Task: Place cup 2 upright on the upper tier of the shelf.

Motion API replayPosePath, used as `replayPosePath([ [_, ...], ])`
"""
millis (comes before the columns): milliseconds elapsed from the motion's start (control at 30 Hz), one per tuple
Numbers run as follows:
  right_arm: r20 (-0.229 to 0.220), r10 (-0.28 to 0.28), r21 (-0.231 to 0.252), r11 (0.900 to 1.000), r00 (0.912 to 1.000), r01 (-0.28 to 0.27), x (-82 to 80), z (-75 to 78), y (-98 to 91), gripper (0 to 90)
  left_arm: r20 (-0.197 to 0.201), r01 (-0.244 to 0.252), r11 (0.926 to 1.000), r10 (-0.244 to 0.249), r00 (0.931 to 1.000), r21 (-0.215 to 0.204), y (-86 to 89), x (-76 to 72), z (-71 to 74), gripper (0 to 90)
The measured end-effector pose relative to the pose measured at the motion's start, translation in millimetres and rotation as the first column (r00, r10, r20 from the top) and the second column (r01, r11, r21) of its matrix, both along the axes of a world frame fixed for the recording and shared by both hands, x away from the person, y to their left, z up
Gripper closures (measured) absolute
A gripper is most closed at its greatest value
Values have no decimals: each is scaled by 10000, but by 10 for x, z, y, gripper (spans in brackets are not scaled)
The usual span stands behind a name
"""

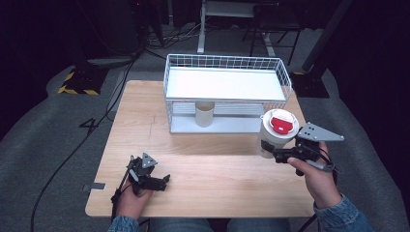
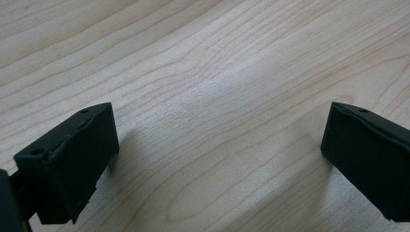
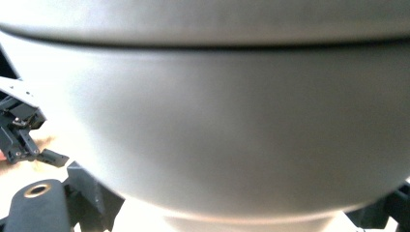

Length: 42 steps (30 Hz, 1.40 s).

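Just right of the wire rack (image 1: 227, 92), near its front corner, the right gripper (image 1: 269, 151) clamps an upright white cup (image 1: 275, 137) with a red-marked lid, while the left gripper (image 1: 159, 182), jaws spread and empty, rests well away on the bench (image 1: 208, 174).

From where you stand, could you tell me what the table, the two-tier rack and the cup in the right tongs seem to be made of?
Table: pale wood or wood-look laminate, matt, with visible grain. Rack: thin white wire mesh, probably coated metal, around smooth white shelves. Cup, gripped by the right tongs: white, smooth, likely paper or plastic; its red-and-white lid looks like plastic.
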State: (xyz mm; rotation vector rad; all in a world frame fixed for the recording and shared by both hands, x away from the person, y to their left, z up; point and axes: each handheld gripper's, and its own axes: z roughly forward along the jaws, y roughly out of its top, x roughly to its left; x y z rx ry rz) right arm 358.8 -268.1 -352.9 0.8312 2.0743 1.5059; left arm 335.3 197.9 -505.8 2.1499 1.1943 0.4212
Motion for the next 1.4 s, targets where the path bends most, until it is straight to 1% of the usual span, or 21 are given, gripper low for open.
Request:
replayPosePath([
  [33,22,-4,-21,10000,10000,4,27,50,0,138,-1,-31,10000,31,10000,-12,-2,-2,0,4],
  [100,24,-17,-24,10000,10000,17,37,68,0,138,0,0,10000,0,10000,0,0,0,0,4],
  [300,137,16,-10,10000,9999,-16,145,244,27,138,-2,-21,10000,21,10000,-8,-1,-1,0,4],
  [333,137,16,-10,10000,9999,-16,145,244,27,138,-2,-21,10000,21,10000,-8,-1,-1,0,4],
  [367,181,10,-39,10000,9998,-9,177,298,47,138,-3,-23,10000,23,10000,-7,-1,-1,0,4],
  [433,200,15,-64,10000,9998,-14,190,319,54,138,-13,-7,10000,7,10000,-7,0,-1,0,4],
  [500,244,-3,-34,10000,9997,4,248,406,88,138,-5,-1,10000,1,10000,-2,0,0,0,4],
  [533,244,-3,-34,10000,9997,4,248,406,88,138,-5,-1,10000,1,10000,-2,0,0,0,4],
  [567,363,-15,-78,10000,9993,18,293,463,108,138,-5,-3,10000,3,10000,-3,0,0,0,4],
  [633,377,-32,-87,10000,9993,36,312,493,119,138,-7,2,10000,-2,10000,-1,0,0,0,4],
  [700,534,-124,-137,9998,9985,132,378,582,143,138,-14,3,10000,-3,10000,-4,0,1,0,4],
  [767,552,-174,-141,9997,9983,182,395,604,149,138,-18,1,10000,-1,10000,-3,0,2,1,4],
  [933,588,-281,-132,9995,9979,289,522,741,196,138,-19,-10,10000,10,10000,-22,-2,4,0,4],
  [967,550,-299,-98,9995,9980,305,576,783,220,138,-12,-3,10000,3,10000,-4,-1,6,0,4],
  [1033,554,-321,-83,9994,9980,326,598,796,229,138,-21,-3,10000,3,10000,-12,-1,8,1,4],
  [1200,434,-375,89,9993,9984,372,769,869,303,138,-16,7,10000,-7,10000,2,0,9,1,4],
  [1233,419,-405,93,9992,9983,401,835,888,337,139,-20,-2,10000,2,10000,-6,-1,8,1,4],
  [1300,394,-397,101,9992,9984,393,857,894,350,139,-20,-3,10000,3,10000,-8,-1,8,1,4],
  [1367,366,-437,131,9990,9984,432,956,916,407,138,-12,15,10000,-15,10000,10,0,11,1,4],
  [1400,366,-437,131,9990,9984,432,956,916,407,138,-12,15,10000,-15,10000,10,0,11,1,4],
])
